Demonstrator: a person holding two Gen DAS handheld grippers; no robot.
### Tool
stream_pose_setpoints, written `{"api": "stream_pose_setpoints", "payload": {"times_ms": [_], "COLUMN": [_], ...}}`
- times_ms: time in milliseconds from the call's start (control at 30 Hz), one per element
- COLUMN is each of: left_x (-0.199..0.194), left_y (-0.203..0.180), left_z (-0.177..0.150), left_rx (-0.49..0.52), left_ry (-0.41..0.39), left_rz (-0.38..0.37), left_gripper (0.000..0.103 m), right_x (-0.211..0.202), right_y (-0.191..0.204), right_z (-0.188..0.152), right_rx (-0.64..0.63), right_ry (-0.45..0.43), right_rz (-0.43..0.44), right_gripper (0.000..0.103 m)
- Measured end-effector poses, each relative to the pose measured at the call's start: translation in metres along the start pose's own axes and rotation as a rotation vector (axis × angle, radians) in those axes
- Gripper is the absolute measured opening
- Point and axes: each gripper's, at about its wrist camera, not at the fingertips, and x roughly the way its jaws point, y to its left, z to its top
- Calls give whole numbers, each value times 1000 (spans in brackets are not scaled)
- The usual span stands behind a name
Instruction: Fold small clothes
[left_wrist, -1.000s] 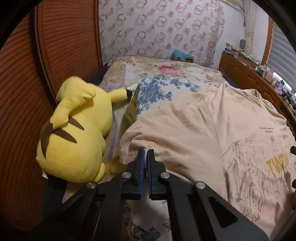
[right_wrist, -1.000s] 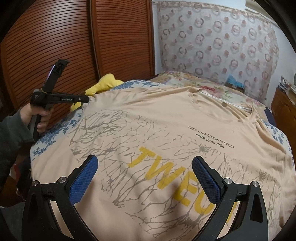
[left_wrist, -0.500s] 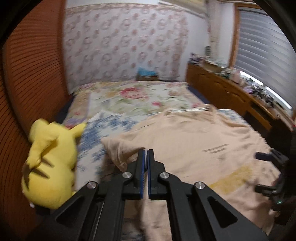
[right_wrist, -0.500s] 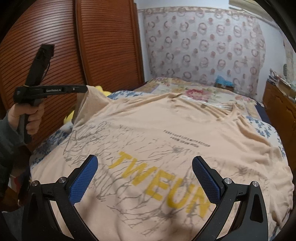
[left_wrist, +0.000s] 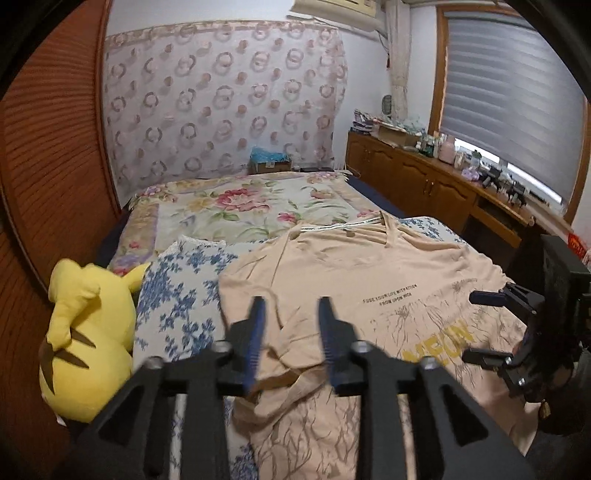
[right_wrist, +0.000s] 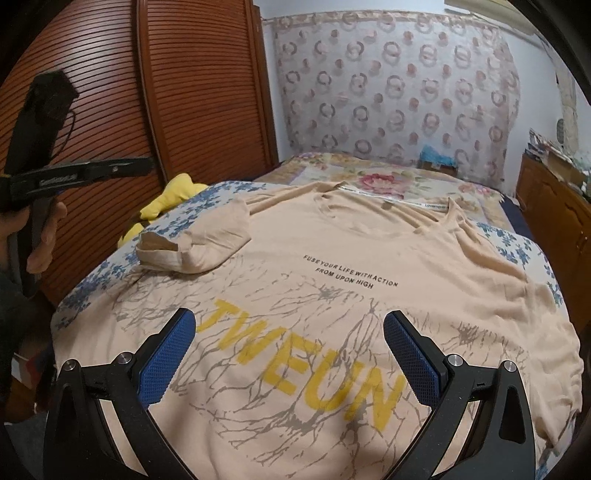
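Sleeve (right_wrist: 192, 245) folded inward since, T-shirt (right_wrist: 332, 295) (collar far)

left gripper (left_wrist: 290, 336) opening, risen (clear of cloth), sleeve (right_wrist: 195, 243) now folded inward

We see a bedroom: a bed (left_wrist: 236, 206) under a floral-printed bedspread runs back to a wall hung with a pale fabric patterned in pink and grey rings (left_wrist: 221, 107). Along one side stands a reddish-brown slatted wooden wardrobe (right_wrist: 199, 92). On the other, a low brown wooden cabinet (left_wrist: 417, 177) carries clutter beneath a window with a grey striped blind (left_wrist: 509, 96), daylight showing below it
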Motion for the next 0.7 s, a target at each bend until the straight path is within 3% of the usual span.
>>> {"api": "stream_pose_setpoints", "payload": {"times_ms": [133,233,300,467,567,700], "left_x": [1,5,8,7,4,-2], "left_y": [17,32,43,58,63,68], "left_z": [-23,-46,-61,-84,-90,-94], "left_rx": [-24,-39,-55,-98,-114,-127], "left_ry": [25,69,93,112,108,98], "left_rz": [37,80,100,118,123,130], "left_gripper": [37,39,40,43,43,45], "right_x": [6,15,24,65,92,133], "right_y": [7,17,24,45,57,74], "right_z": [12,26,36,63,72,77], "right_rx": [-31,-68,-93,-129,-143,-127], "right_ry": [-2,5,13,71,114,211], "right_rz": [18,54,73,140,163,206], "right_gripper": [97,84,69,55,48,47]}}
